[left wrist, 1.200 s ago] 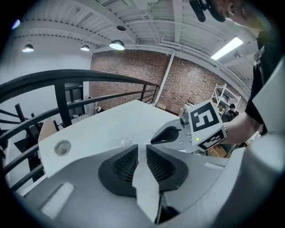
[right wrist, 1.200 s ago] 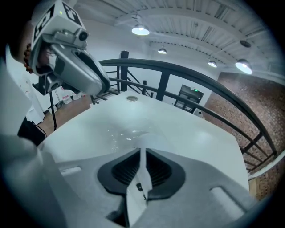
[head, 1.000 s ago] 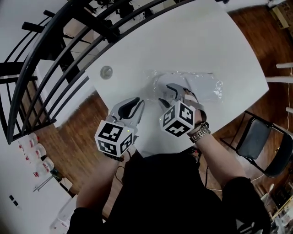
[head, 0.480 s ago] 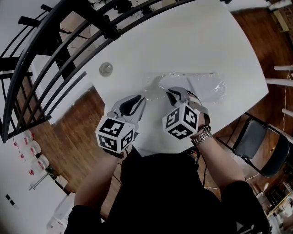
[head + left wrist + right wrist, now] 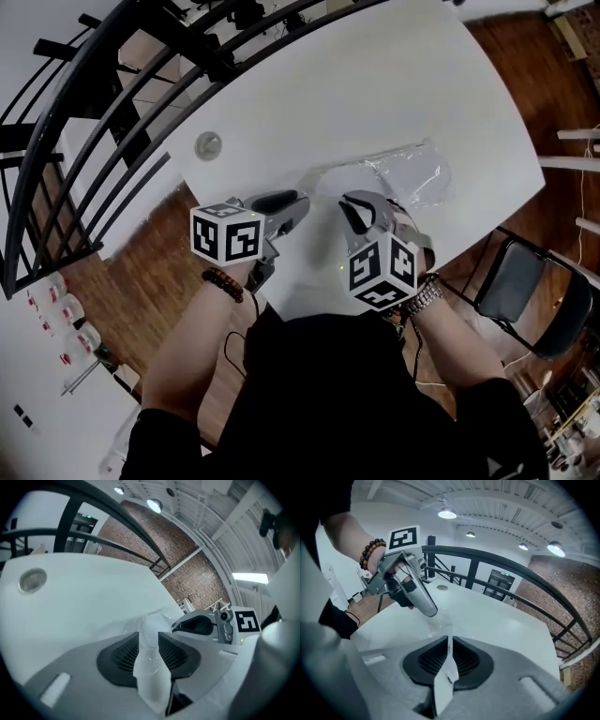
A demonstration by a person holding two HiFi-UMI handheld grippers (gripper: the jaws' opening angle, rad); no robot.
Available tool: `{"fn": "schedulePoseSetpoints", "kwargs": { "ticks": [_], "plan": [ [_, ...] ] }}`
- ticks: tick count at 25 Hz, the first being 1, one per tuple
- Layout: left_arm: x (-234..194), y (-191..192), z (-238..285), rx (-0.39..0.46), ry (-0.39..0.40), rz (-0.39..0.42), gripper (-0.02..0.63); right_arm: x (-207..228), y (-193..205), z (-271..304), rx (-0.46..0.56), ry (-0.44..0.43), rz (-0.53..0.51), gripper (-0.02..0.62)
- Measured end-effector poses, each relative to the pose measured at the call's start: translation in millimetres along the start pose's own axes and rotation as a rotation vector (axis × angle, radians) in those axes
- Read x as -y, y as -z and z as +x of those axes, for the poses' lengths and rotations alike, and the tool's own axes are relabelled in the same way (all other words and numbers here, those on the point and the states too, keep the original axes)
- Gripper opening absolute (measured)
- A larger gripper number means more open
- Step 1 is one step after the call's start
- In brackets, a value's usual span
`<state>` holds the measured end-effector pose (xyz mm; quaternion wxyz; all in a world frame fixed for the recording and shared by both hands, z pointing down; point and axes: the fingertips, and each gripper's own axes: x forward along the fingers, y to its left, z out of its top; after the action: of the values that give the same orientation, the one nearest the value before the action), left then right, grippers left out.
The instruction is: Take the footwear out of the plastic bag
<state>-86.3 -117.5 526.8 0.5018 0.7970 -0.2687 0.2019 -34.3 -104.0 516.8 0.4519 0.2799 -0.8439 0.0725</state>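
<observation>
One clear, crinkled plastic bag [image 5: 405, 174] lying on the white table [image 5: 375, 84], left gripper [image 5: 298, 200] jaws just eased wider yet pressing a bunched fold, right gripper [image 5: 349, 202] pinched tight on a thin flap, black railing [image 5: 94, 122], wood floor [image 5: 159, 253], folding chair [image 5: 525, 281].

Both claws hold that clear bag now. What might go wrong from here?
1. The left gripper pinches a bunched wad of the plastic bag, but its jaws have just been opening, so the wad may slip free.
2. The right gripper has just closed on only a thin edge of film, which might tear or pull out.
3. The bag lies near the edge of the table, so the footwear might tumble off.
</observation>
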Motion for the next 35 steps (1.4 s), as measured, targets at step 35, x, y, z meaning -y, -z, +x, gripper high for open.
{"fn": "schedulePoseSetpoints", "kwargs": {
  "ticks": [35],
  "plan": [
    [32, 37, 25, -0.040, 0.223, -0.509, 0.178, -31, -6, -56, 0.173, -0.035, -0.111, 0.002]
  ]
}}
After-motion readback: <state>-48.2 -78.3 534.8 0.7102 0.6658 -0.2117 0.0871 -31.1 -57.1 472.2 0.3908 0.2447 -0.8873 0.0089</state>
